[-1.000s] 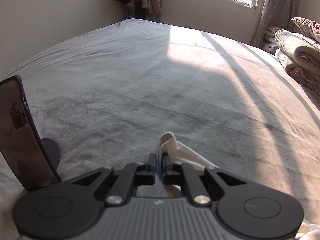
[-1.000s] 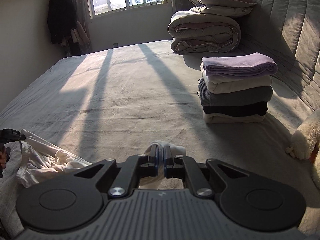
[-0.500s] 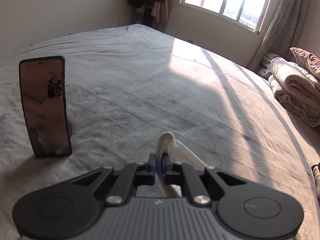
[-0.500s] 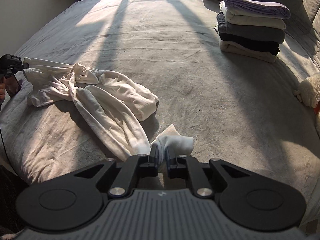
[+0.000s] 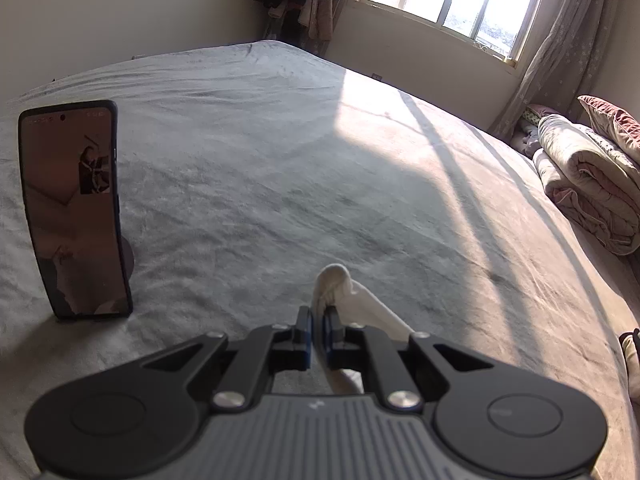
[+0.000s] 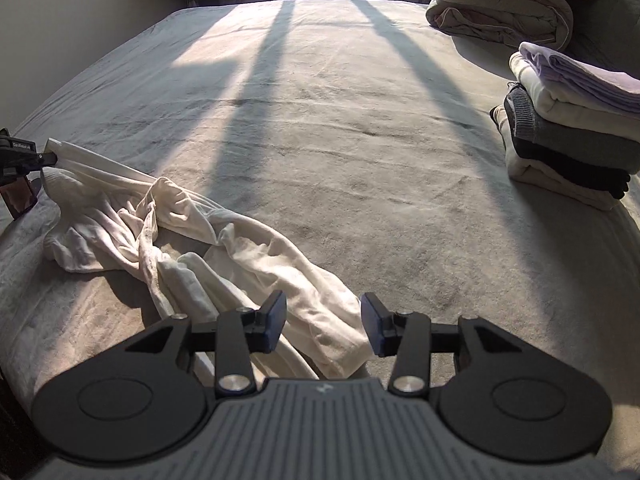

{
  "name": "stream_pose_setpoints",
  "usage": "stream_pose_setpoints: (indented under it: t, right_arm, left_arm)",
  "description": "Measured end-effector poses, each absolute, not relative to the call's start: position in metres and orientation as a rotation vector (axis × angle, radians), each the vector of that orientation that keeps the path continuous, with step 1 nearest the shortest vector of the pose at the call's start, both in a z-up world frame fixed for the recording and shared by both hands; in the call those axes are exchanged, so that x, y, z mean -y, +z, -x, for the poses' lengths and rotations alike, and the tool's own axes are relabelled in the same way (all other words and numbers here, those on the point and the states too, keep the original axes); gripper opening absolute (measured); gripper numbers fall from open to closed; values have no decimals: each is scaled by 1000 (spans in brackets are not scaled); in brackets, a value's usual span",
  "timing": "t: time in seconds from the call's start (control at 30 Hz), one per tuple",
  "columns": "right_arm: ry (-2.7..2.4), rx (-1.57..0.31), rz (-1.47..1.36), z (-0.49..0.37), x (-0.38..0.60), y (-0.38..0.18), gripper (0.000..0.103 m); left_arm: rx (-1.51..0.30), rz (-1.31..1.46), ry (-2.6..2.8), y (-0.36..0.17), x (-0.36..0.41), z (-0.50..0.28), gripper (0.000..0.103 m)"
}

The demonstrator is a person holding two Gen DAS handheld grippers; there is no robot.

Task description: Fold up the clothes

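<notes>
White garment (image 6: 208, 248) lies crumpled across the near left part of the grey bed (image 6: 360, 140), one end pinched tight in the left hand-held gripper (image 5: 319, 332). Its other end lies loose between the wide-spread fingers of the right hand-held gripper (image 6: 323, 326), which grips nothing.

A cream-white garment (image 6: 192, 236) lies crumpled and twisted across the grey bed's near left side, one end pinched and lifted, the other end lying loose.
</notes>
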State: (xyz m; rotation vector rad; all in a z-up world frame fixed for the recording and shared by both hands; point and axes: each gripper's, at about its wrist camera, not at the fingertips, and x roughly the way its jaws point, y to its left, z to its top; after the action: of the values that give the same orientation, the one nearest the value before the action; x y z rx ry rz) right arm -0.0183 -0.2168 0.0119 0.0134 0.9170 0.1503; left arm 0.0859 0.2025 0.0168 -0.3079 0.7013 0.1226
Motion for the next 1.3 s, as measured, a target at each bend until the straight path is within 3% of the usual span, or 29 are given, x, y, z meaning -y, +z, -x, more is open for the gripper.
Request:
stream_pose_setpoints:
  t: [0.27,0.33,0.4,0.47,1.0,1.3]
  right_arm:
    - [189,-962,-2,-40,194,-19,46]
    - [224,-983,0,-49,189,-27,38]
    - [254,-1005,17,-56,185,-34,11]
    - [248,-981,55,-59,182,-33,3]
    - [-101,-586,293,-141,233,25,1]
    - [-155,-549,351,-186,240,16,1]
  left_arm:
    - [-714,282,117,13,-199,-94,6]
    - [-718,279,117,12,-200,-96,6]
    - [-721,278,121,10,-200,-99,6]
    - [-724,276,126,9,-201,-102,6]
    - [-747,234,43,7,-156,-189,6]
    - [-785,266,15,-26,-138,-241,6]
